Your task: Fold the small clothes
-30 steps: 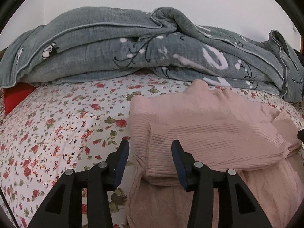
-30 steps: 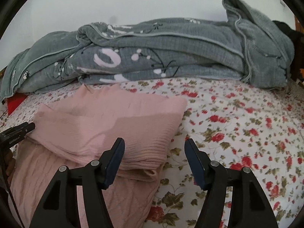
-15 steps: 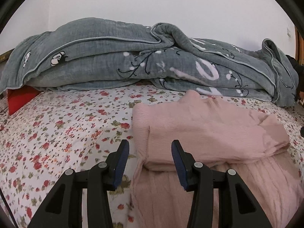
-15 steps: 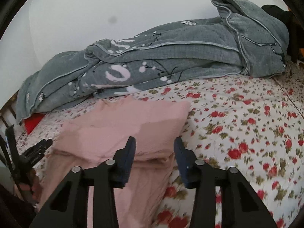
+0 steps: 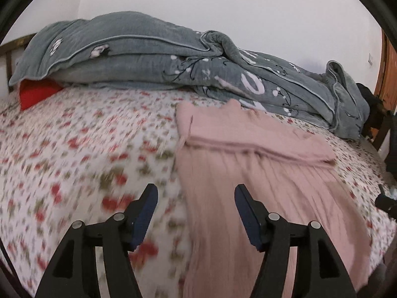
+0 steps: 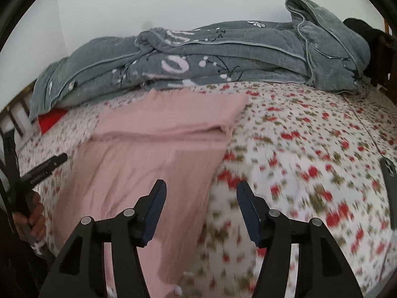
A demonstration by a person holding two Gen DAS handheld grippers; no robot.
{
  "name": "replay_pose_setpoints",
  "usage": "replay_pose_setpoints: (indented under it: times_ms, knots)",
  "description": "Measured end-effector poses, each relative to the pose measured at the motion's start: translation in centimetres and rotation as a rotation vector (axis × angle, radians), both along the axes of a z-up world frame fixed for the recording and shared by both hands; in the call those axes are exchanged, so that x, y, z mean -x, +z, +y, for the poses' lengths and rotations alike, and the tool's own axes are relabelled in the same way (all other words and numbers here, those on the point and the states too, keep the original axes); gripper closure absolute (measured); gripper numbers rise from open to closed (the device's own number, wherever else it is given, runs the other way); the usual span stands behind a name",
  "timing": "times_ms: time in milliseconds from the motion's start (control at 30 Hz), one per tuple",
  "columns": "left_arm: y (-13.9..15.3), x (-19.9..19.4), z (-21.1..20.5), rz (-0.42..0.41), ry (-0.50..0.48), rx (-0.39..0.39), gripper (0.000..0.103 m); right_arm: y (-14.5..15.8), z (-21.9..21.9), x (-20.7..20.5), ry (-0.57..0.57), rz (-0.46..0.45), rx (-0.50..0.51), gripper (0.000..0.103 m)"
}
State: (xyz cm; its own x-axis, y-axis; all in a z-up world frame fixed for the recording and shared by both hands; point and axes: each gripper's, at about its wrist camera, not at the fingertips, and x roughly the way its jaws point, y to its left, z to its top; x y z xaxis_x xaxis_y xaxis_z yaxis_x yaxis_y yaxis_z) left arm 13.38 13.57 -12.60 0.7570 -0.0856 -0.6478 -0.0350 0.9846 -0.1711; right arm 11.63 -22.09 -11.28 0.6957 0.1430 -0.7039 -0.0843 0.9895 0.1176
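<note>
A pink ribbed knit garment (image 5: 260, 173) lies on a bed covered by a floral sheet (image 5: 86, 149). Its far part is doubled over into a flat band, and the rest runs toward the near edge of the bed. Behind it, along the white wall, a rumpled grey quilt (image 5: 148, 57) spans the bed, with a red item (image 5: 37, 93) showing under one end.

The left gripper (image 5: 196, 196) hangs above the garment's edge where it meets the sheet; its jaws have just been opening and stand apart with nothing pressed between the pads. The right gripper (image 6: 201, 193) hangs likewise over the garment's opposite edge, jaws just opened and holding nothing. In the right wrist view a hand (image 6: 29, 219) grasps the left tool's handle at the bed's side. The near sheet is motion-blurred.
</note>
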Motion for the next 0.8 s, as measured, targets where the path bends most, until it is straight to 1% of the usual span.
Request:
replay_pose_setpoints:
  times_ms: [100,200,267,300,367,467,567,633,667,700,800]
  knots:
    - [-0.5,3.3,0.5,0.032,-0.026,0.033,0.04,-0.9,0.3,2.9,0.025,0.022,-0.013,0.045]
    - [-1.1,5.6,0.4,0.066,-0.058,0.026,0.04,-2.3,0.7,5.4,0.045,0.047,-0.034,0.046]
    - [-2.1,7.2,0.2,0.091,-0.084,0.024,0.04,-3.2,1.2,6.7,0.067,0.058,-0.049,0.056]
    - [-2.6,7.9,0.2,0.104,-0.084,0.029,0.04,-3.7,1.6,7.3,0.078,0.061,-0.044,0.058]
    - [-3.2,9.0,0.1,0.115,-0.085,0.043,0.04,-4.3,2.5,8.1,0.097,0.066,-0.02,0.063]
    - [-3.9,10.1,-0.2,0.121,-0.09,0.041,0.04,-5.4,3.5,8.9,0.115,0.086,-0.008,0.063]
    - [-4.1,10.4,-0.5,0.133,-0.091,0.044,0.04,-6.5,4.2,9.2,0.118,0.11,-0.003,0.063]
    - [-4.3,10.2,-0.6,0.143,-0.095,0.053,0.045,-7.2,4.3,9.2,0.108,0.119,0.001,0.063]
    - [-4.5,10.1,-0.7,0.153,-0.102,0.051,0.054,-7.6,4.3,9.1,0.103,0.128,-0.003,0.063]
    - [-4.7,10.1,-0.7,0.158,-0.109,0.052,0.059,-8.0,4.1,9.1,0.101,0.14,-0.01,0.063]
    - [-5.1,10.1,-0.9,0.172,-0.128,0.064,0.067,-8.6,3.4,8.8,0.081,0.155,-0.024,0.068]
